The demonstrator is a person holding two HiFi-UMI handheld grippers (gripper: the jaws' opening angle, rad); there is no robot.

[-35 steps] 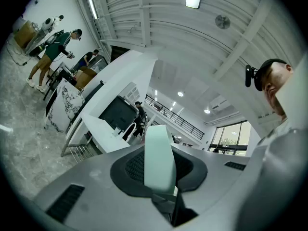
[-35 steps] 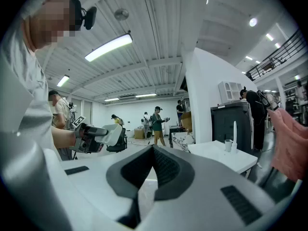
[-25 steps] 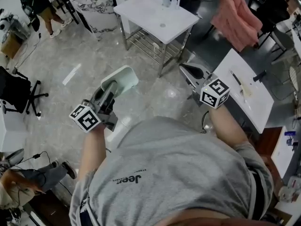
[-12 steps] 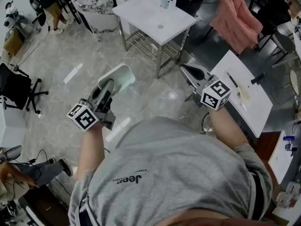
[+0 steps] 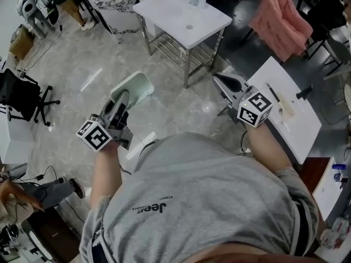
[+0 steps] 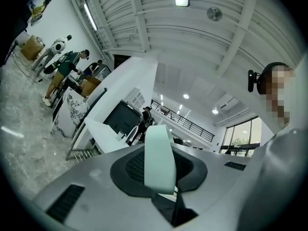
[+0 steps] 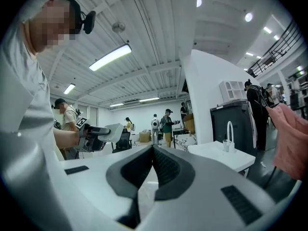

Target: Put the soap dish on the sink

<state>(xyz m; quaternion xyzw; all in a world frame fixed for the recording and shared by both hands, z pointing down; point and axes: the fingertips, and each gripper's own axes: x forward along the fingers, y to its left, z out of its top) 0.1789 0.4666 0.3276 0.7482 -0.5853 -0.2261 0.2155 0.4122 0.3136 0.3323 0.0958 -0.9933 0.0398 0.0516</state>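
pale green soap dish (image 5: pixel 134 86) pinched in the left tongs (image 5: pixel 122 99), right tongs (image 5: pixel 218 77) closed with nothing inside, white sink worktop (image 5: pixel 164 10) well ahead

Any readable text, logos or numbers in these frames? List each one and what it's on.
"Jeep": printed on the person's grey T-shirt, upside down in the head view.
Small line of print beside that logo: too small to read.
Cubes on the left gripper and right gripper: black-and-white square marker patterns only, no words or numbers.
Nothing else legible in any view.
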